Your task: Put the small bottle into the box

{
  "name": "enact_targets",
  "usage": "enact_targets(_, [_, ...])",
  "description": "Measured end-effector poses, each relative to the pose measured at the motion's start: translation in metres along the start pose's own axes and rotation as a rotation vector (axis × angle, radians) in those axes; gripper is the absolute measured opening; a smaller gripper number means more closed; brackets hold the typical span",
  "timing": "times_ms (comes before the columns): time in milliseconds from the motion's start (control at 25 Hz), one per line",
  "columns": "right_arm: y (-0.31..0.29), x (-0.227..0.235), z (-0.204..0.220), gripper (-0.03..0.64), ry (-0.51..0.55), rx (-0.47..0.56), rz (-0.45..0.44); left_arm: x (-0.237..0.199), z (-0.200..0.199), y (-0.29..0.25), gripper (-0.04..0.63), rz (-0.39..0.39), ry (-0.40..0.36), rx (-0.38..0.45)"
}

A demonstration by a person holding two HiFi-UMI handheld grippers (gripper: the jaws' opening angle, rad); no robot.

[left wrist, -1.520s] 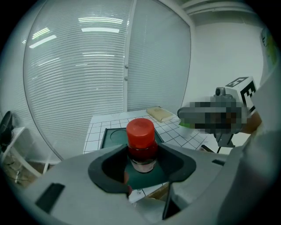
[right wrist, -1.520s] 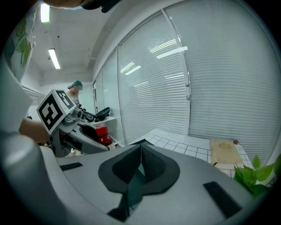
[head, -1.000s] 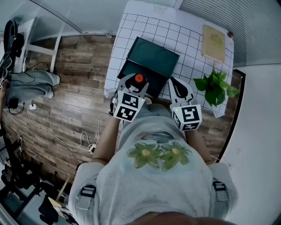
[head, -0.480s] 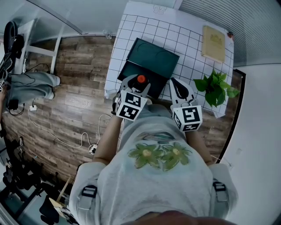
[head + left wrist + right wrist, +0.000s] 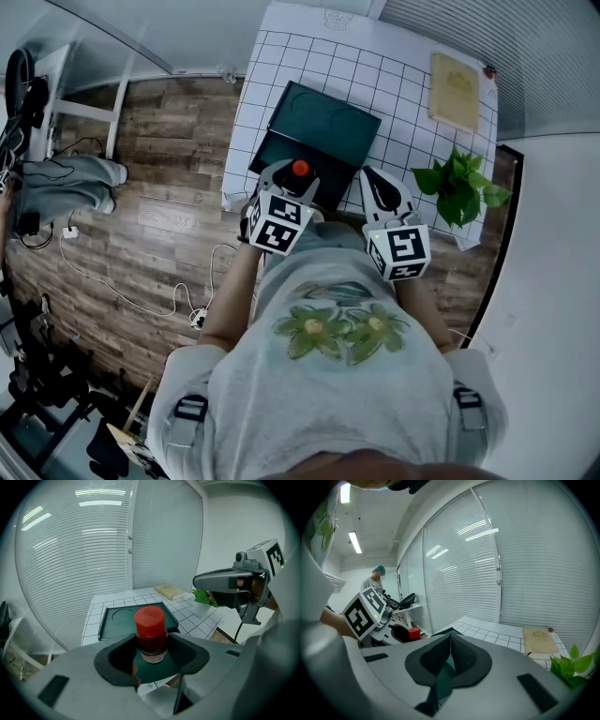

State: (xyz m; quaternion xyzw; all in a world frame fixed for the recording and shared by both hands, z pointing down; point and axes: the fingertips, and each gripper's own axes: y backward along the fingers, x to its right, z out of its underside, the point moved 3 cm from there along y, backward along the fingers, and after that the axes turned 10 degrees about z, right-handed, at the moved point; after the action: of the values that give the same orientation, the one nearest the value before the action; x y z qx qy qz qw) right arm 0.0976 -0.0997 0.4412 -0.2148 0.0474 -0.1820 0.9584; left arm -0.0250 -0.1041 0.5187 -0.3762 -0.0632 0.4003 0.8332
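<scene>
Red-capped small bottle [image 5: 151, 632] stood upright, cap up, clamped in the left hand-held gripper [image 5: 153, 649]; the right hand-held gripper [image 5: 449, 654] was closed, empty.

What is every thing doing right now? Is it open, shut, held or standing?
small bottle: upright, red cap on, gripped.
left gripper: shut on the small bottle.
right gripper: shut, empty.
box: flat on the table, bottle not inside.
plant: standing on the table.
</scene>
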Motion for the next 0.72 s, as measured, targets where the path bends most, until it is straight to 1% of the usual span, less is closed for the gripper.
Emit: enact_targets(720, [-0.004, 0.002, 0.004, 0.008, -0.004, -0.016, 0.000, -0.009, 0.015, -0.021, 0.221, 0.005, 0.037, -0.049])
